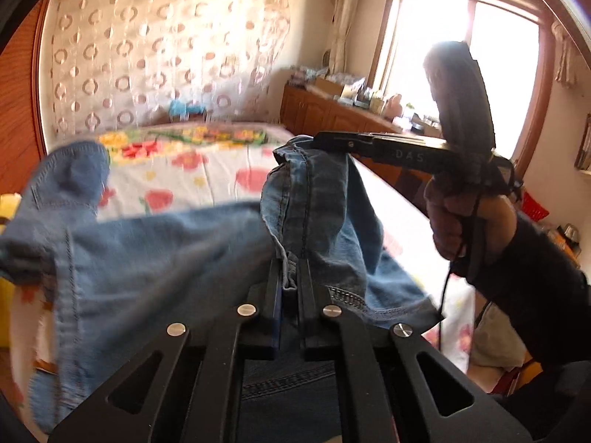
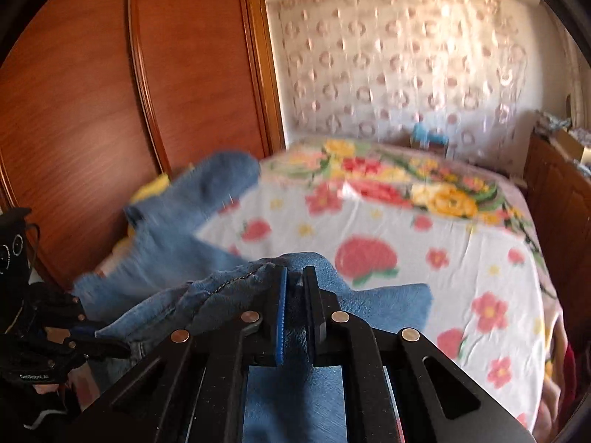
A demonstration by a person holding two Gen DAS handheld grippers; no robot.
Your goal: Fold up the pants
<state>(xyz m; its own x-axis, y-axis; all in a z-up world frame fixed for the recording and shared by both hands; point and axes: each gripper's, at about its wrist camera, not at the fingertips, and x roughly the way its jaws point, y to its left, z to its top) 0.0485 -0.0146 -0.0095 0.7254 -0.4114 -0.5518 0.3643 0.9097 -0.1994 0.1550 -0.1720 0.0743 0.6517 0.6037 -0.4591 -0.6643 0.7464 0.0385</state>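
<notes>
Blue denim pants point(image 1: 147, 251) hang lifted over the bed, blurred on the left side. My left gripper point(image 1: 290, 269) is shut on a bunched fold of the denim. In the same view my right gripper point(image 1: 321, 139), held by a hand point(image 1: 461, 221) in a dark sleeve, clamps another part of the pants higher up to the right. In the right wrist view my right gripper point(image 2: 295, 277) is shut on denim point(image 2: 236, 284) that runs between its pads. A pant leg point(image 2: 207, 192) trails off to the upper left. My left gripper point(image 2: 110, 347) shows at the lower left, pinching the fabric.
A bed with a floral sheet point(image 2: 406, 251) lies under the pants. A wooden wardrobe point(image 2: 92, 110) stands on the left. A patterned curtain point(image 1: 166, 55) hangs behind the bed. Low wooden cabinets point(image 1: 325, 114) with clutter run below a bright window point(image 1: 461, 55) on the right.
</notes>
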